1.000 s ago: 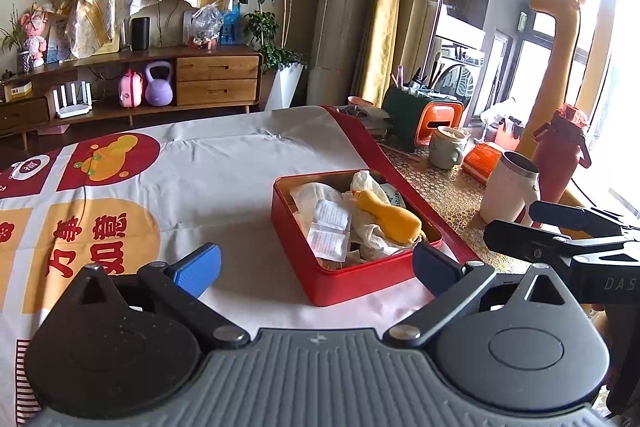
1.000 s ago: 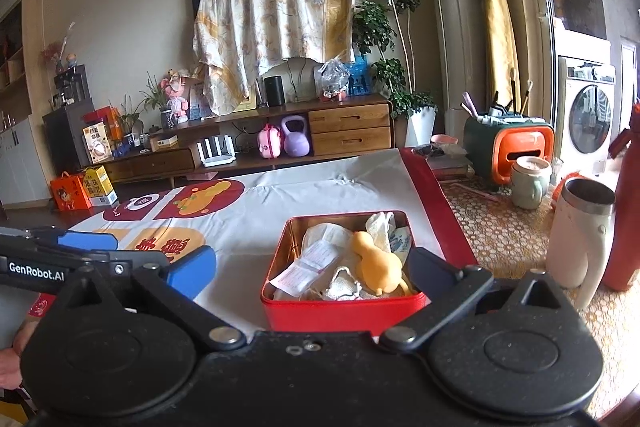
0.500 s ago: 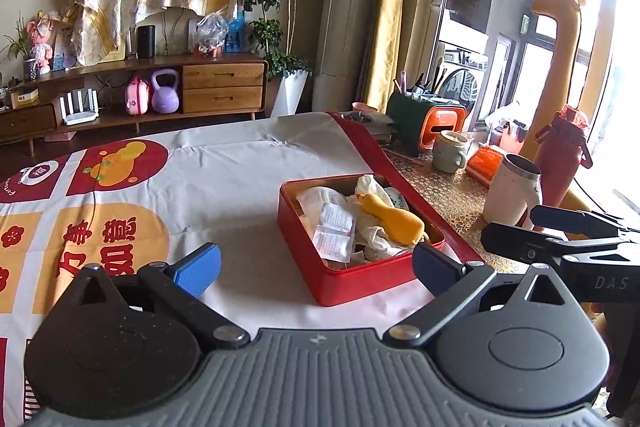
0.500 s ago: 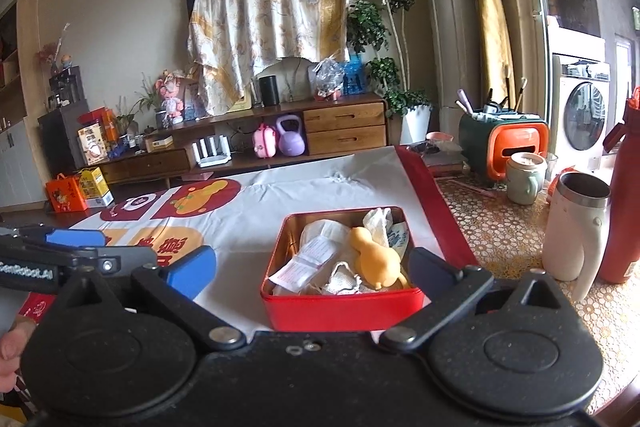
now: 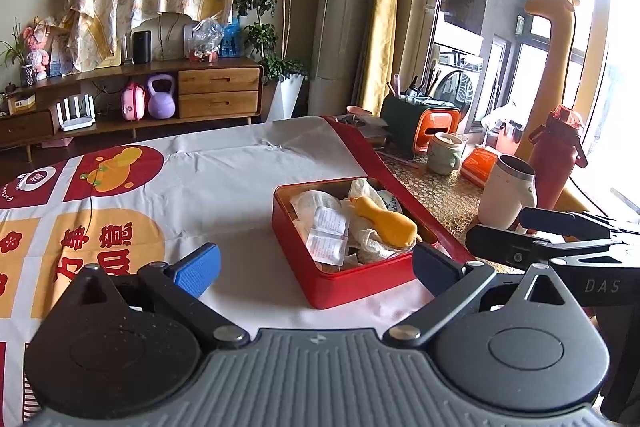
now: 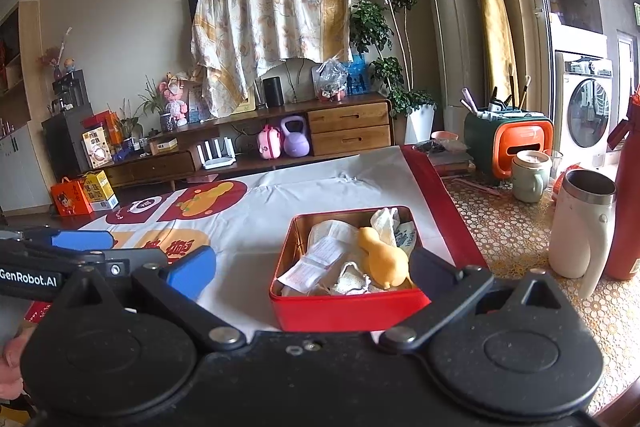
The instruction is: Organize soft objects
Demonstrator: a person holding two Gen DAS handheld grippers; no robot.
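A red tin box (image 5: 352, 287) (image 6: 344, 311) sits on the white printed tablecloth (image 5: 224, 187). In it lie a yellow gourd-shaped soft toy (image 5: 384, 221) (image 6: 384, 259), white crumpled cloths (image 5: 364, 235) and paper packets (image 6: 320, 259). My left gripper (image 5: 316, 263) is open and empty, held back from the box's near side. My right gripper (image 6: 312, 267) is open and empty, just in front of the box. Each gripper shows at the edge of the other's view.
To the right of the cloth stand a white mug (image 6: 580, 227), a red bottle (image 6: 628, 203), a green cup (image 6: 528, 175) and an orange-green organizer (image 6: 508, 139). A yellow giraffe toy (image 5: 556, 67) stands by the window. A wooden sideboard (image 6: 280, 139) lies beyond the table.
Both grippers have drawn back slightly and tilted up; the box sits a little farther and lower in view. Jaws stay open.
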